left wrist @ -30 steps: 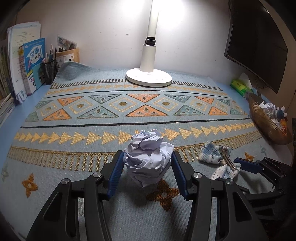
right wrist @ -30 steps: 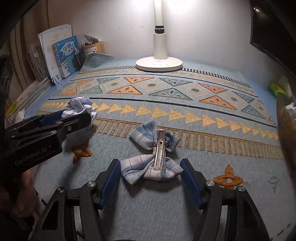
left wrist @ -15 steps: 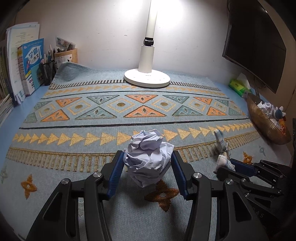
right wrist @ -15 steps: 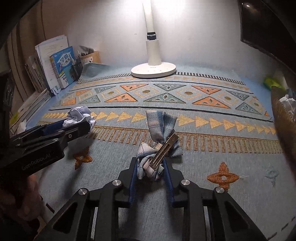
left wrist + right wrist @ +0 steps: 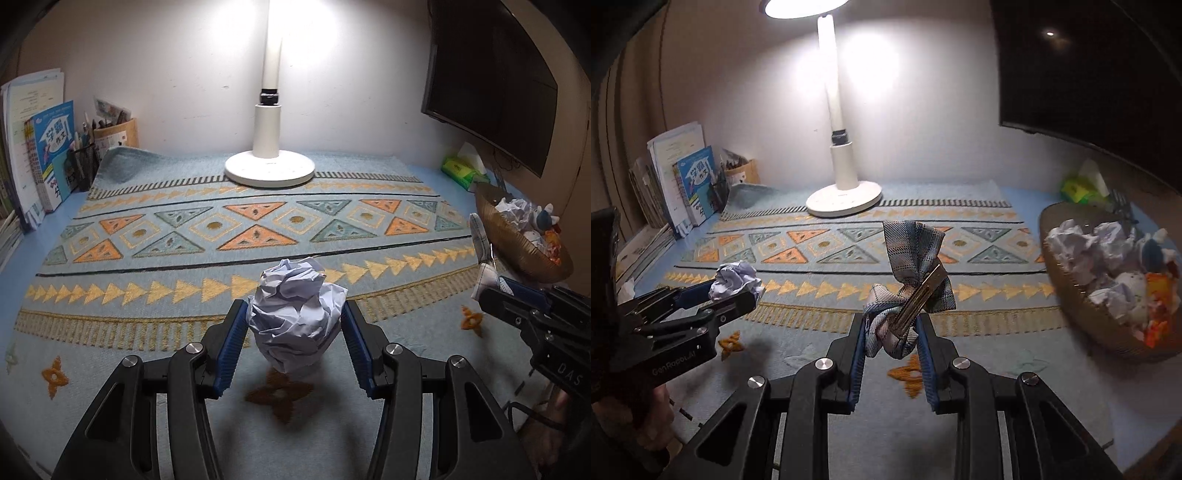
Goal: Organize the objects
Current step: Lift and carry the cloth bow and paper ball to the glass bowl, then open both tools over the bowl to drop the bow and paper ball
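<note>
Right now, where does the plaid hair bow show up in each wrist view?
Left wrist: hair bow at the far right edge, in the right gripper, beside the basket.
Right wrist: hair bow centre frame, clamped and lifted.
Shared landmark: the white lamp base.

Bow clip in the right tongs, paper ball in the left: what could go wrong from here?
1. The right tongs pinch only the lower fabric of the bow clip; most of it sticks out above, so it may slip or swing.
2. The basket is already heaped with crumpled paper, so added items could roll off.
3. The left tongs hold the paper ball close by; both heading for the basket might collide.
</note>
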A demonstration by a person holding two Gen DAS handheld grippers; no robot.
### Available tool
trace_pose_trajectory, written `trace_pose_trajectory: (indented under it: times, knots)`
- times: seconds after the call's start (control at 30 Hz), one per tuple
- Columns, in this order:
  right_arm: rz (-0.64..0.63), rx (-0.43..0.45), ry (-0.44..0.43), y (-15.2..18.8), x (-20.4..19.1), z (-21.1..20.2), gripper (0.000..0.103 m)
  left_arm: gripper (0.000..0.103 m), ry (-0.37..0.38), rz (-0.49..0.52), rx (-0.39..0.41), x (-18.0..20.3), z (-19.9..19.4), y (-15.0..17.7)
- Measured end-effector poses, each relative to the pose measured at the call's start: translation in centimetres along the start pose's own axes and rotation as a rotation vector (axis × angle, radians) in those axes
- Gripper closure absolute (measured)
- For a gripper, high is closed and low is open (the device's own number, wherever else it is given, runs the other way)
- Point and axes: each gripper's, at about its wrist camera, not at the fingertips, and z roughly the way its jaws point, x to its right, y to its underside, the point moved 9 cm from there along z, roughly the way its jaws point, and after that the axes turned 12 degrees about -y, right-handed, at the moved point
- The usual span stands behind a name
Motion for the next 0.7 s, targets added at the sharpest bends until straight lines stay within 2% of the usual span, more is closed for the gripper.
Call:
trace_pose_trajectory:
  times: [0.2,0.4,0.5,0.7]
  knots:
    - [0.080,0.131,0.127,-2.2,7.5,-6.7,0.077,0.054,0.104,0.111,0.083,7.1,-3.6,-2.7]
    - [0.153,0.222,0.258,-3.9,15.2,-12.2,0.077,0.054,0.290,0.210,0.160,16.4,-6.6,-7.1]
    - [0.190,0.242,0.281,-3.9,17.9,-13.5,0.077,0.054,0.372,0.231,0.171,20.8,-7.2,-8.8]
    - [0.203,0.224,0.263,-3.5,19.9,-13.6,0.077,0.054,0.423,0.284,0.163,27.3,-5.9,-9.6]
